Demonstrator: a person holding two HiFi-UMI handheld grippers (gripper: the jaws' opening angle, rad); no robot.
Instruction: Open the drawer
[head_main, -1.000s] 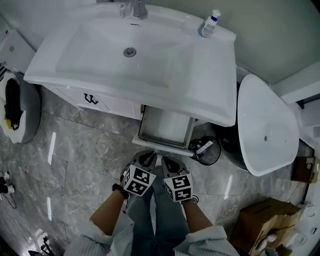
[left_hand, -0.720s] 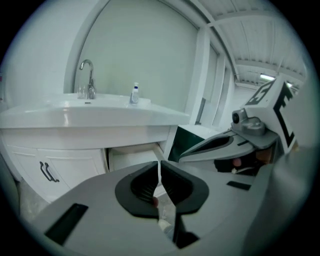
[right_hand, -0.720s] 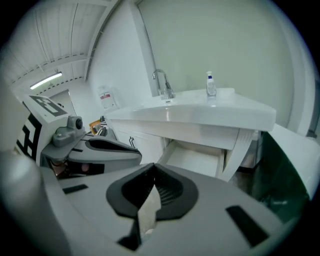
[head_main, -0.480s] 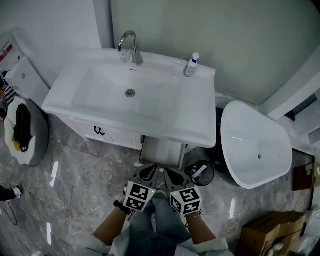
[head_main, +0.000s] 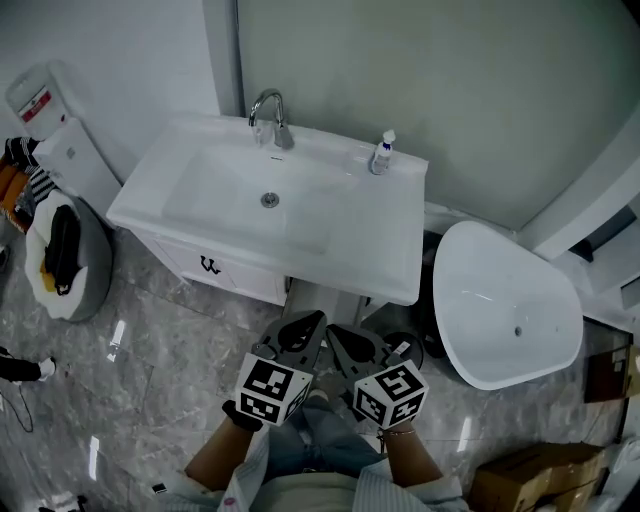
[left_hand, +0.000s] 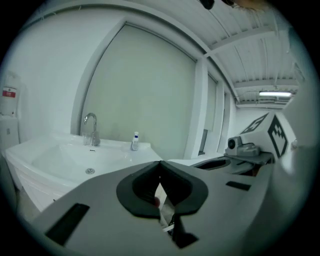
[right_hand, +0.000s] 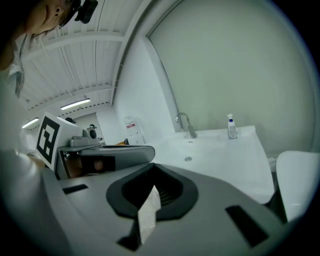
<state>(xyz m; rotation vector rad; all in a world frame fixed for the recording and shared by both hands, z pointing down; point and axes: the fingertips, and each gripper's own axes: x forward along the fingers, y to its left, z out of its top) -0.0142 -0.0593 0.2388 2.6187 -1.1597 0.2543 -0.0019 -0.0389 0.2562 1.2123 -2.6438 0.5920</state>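
Observation:
Under the white sink counter (head_main: 400, 260), the drawer (head_main: 322, 297) stands pulled out; only a strip of it shows between the counter edge and my grippers. The left gripper (head_main: 303, 325) and right gripper (head_main: 343, 340) are held side by side in front of the drawer, raised toward the head camera and touching nothing. In the left gripper view the left gripper (left_hand: 160, 167) has its jaws together and points over the basin (left_hand: 75, 157). The right gripper (right_hand: 152, 175) also has its jaws together, with a thin pale strip in the seam.
A faucet (head_main: 270, 112) and a soap bottle (head_main: 381, 155) stand at the counter's back. A cabinet door with a dark handle (head_main: 210, 266) is left of the drawer. A white oval fixture (head_main: 505, 305) and a dark bin (head_main: 405, 345) are on the right, a bag (head_main: 60, 250) on the left.
The head view has pulled back and up, so the whole vanity and wall now show. Both grippers have come away from the drawer front and risen toward the camera.

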